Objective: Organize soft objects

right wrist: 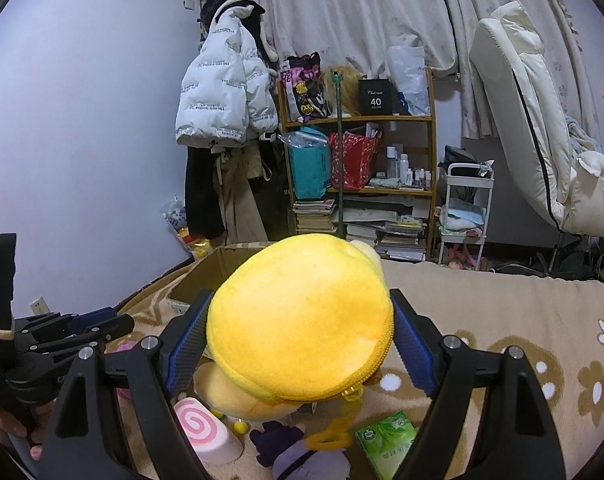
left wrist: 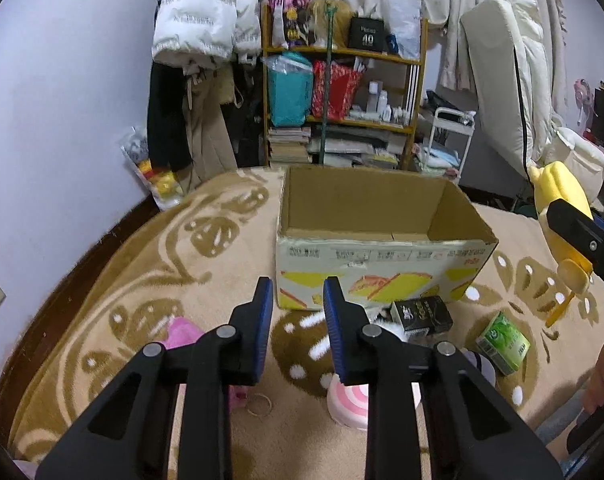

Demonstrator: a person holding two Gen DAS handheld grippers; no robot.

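- Here, in the left wrist view, the left claw [left wrist: 297,300] is hovering with its jaws parted around nothing, its ribbed blue pads [left wrist: 264,304] facing each other above the fleecy tan blanket [left wrist: 149,264] with its brown floral swirls.
- Straight ahead, the cardboard box [left wrist: 382,264] is sitting open-topped on the blanket, stiff and rectangular, its long axis running left to right, yellow print showing on its near wall.
- Just before the box a black glossy carton [left wrist: 422,314] is lying, with a green packet [left wrist: 504,342] to its right and a pink-and-white swirl roll [left wrist: 348,400] near the claw.
- At the far right edge, the yellow plush toy [left wrist: 562,196] is hanging in the air, clear of the box.
- In the right wrist view, the right claw [right wrist: 297,340] is pinching that plush [right wrist: 302,328], pads pressing its rounded, fuzzy sides; a zipper seam is curving along its lower edge.
- Beneath it, a purple plush [right wrist: 302,452] is lying on the blanket.
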